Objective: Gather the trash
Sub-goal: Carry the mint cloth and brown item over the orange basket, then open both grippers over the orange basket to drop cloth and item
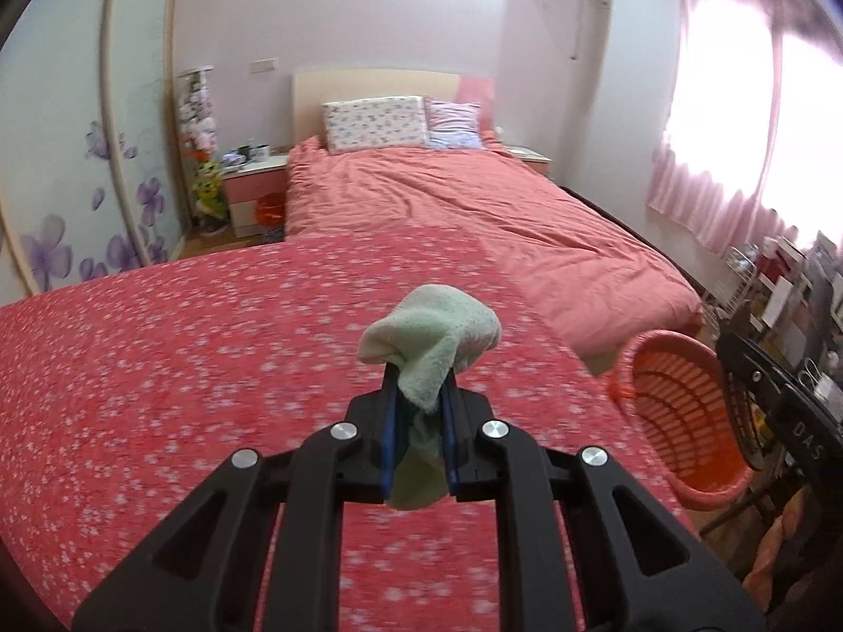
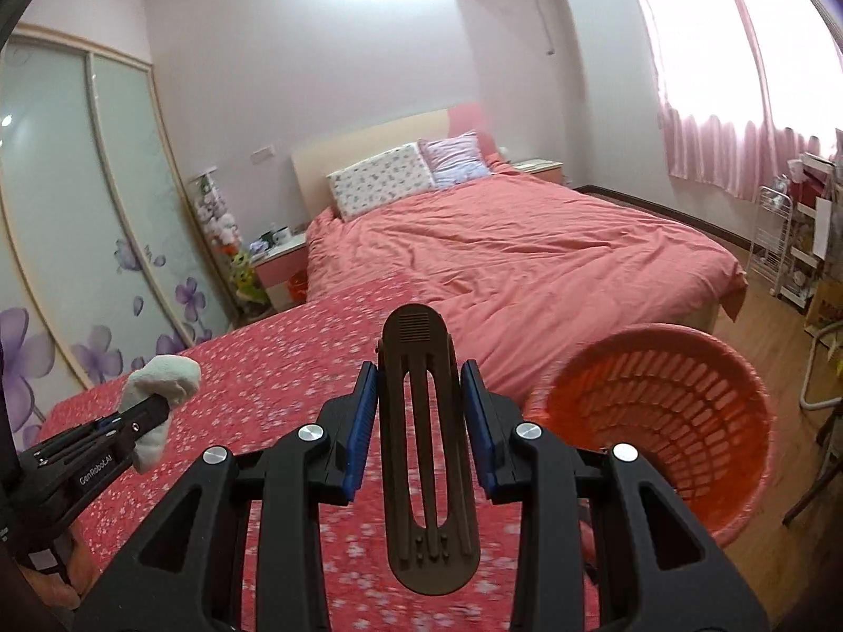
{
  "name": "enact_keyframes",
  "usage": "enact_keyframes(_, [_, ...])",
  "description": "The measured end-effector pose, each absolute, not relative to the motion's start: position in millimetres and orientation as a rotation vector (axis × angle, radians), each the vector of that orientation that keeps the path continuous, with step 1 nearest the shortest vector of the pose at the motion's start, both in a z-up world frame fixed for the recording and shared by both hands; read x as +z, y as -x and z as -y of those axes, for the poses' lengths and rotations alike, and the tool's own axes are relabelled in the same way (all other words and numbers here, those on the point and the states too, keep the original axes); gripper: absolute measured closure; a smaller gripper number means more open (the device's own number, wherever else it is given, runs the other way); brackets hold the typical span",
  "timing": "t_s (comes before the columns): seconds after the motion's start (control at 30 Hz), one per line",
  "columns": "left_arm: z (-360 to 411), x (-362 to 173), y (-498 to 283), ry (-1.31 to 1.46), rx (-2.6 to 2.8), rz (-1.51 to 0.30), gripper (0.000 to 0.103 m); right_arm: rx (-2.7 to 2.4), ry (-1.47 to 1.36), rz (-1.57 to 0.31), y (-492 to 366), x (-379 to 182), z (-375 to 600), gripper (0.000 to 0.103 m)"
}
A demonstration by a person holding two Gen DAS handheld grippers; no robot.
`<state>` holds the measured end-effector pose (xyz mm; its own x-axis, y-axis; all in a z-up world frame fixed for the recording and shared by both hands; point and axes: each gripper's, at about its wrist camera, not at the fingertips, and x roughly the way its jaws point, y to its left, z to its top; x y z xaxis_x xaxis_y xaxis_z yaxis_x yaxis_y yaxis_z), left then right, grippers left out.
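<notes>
My left gripper (image 1: 420, 395) is shut on a pale green cloth (image 1: 432, 337), which bunches above the blue pads and hangs below them, over the red flowered bedspread (image 1: 184, 368). In the right wrist view the same cloth (image 2: 163, 379) and left gripper (image 2: 145, 413) show at the left. My right gripper (image 2: 420, 395) is shut on a dark brown slotted oblong piece (image 2: 421, 421), held upright between its blue pads. An orange plastic basket (image 2: 664, 421) stands just right of the right gripper, open side toward me; in the left wrist view the basket (image 1: 679, 411) lies at the right.
A bed with a salmon cover (image 2: 527, 263) and two pillows (image 2: 379, 179) lies beyond. A nightstand (image 1: 253, 184) and flowered sliding wardrobe doors (image 1: 79, 158) are at the left. Pink curtains (image 1: 737, 131), a white rack (image 2: 780, 242) and cluttered shelves fill the right side.
</notes>
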<state>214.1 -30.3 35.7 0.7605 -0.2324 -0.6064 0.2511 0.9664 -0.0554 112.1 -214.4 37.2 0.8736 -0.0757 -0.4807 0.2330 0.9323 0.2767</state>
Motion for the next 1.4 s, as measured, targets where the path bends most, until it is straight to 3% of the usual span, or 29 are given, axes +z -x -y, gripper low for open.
enact_keyframes(0.97, [248.2, -19.1, -208.8, -0.075, -0.647, -0.782, 0.088, -0.338, -0.509, -0.455, -89.4, -5.2, 352.2, 0.07])
enact_keyframes(1.1, [270.9, -35.6, -218.5, -0.087, -0.671, -0.826, 0.081, -0.336, -0.551, -0.487, -101.8, -14.2, 370.3, 0.069])
enact_keyframes(1.17, [277.2, -44.0, -223.1, -0.098, -0.665, -0.846, 0.071, -0.342, -0.57, -0.496, -102.7, -19.1, 375.7, 0.053])
enact_keyframes(1.23, [280.0, -53.1, -228.6, -0.103, -0.649, -0.867, 0.065, -0.354, -0.574, -0.495, -99.4, -20.4, 377.2, 0.045])
enact_keyframes(1.4, [270.0, -62.7, -232.9, -0.102, -0.608, -0.891, 0.057, -0.381, -0.561, -0.485, -82.4, -17.2, 371.1, 0.031])
